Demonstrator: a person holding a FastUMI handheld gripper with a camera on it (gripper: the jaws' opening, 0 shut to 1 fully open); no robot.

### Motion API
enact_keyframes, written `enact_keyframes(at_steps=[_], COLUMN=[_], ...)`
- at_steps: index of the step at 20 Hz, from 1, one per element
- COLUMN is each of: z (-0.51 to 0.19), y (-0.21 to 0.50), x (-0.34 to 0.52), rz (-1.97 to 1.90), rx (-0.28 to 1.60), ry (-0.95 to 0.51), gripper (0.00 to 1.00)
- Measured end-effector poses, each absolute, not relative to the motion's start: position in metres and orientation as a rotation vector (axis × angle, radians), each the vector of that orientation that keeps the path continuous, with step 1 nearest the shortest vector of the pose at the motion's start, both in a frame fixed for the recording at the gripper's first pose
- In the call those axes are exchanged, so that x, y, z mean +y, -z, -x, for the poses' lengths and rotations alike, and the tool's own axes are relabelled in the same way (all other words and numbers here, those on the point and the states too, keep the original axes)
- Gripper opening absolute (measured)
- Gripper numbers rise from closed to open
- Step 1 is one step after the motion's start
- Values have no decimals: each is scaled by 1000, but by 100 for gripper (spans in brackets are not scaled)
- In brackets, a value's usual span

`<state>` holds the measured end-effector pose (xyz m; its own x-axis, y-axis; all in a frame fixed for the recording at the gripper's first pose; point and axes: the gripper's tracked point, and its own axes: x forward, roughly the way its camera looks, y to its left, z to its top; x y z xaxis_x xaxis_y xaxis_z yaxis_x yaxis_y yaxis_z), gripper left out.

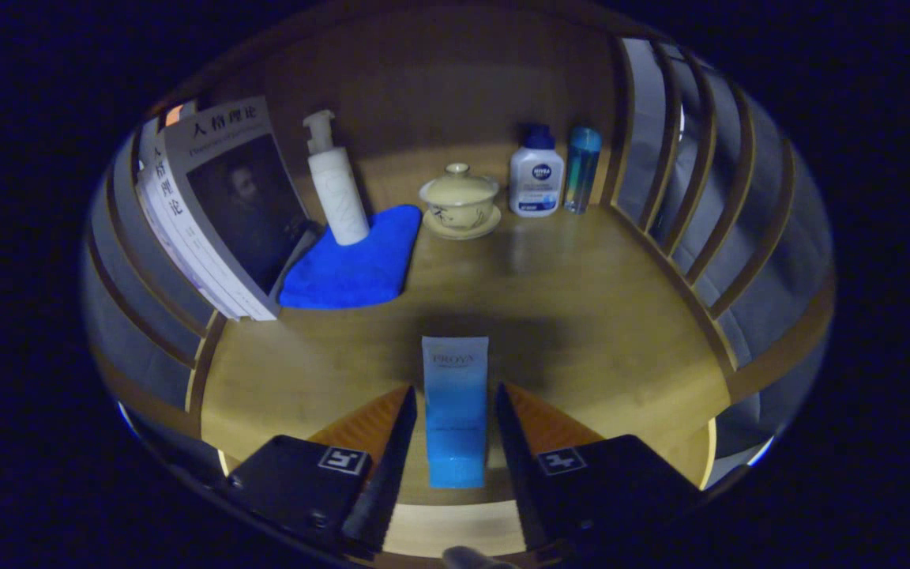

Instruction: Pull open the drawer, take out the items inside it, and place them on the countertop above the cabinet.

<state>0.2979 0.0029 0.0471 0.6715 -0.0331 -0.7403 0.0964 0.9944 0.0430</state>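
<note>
A blue-and-white cosmetic tube [455,403] lies on the wooden countertop [581,316], its cap end toward me. It sits between the two fingers of my gripper [455,391]. A narrow gap shows on each side of the tube, so the fingers flank it without pressing on it. The gripper is open and hangs low over the front part of the countertop.
At the back stand a white pump bottle [336,190] on a blue cloth [352,265], a lidded tea bowl on a saucer [460,201], a white bottle with a blue cap [536,175] and a teal bottle [581,170]. Books [218,213] lean at the left. Slatted wooden sides [708,229] close in the shelf.
</note>
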Motion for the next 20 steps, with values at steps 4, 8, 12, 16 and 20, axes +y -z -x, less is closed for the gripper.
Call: enact_keyframes(at_steps=[4,8,12,16,20], z=[-278,-247,-196,-121,-55], y=[-76,-109,-125,-141,-141], x=[13,25,27,18,17], rz=[-51,-67,-34,-17,1], rx=[723,571,377,124,-18], ry=[26,-29,-91,-95,-107], gripper=[68,68,85,95,99])
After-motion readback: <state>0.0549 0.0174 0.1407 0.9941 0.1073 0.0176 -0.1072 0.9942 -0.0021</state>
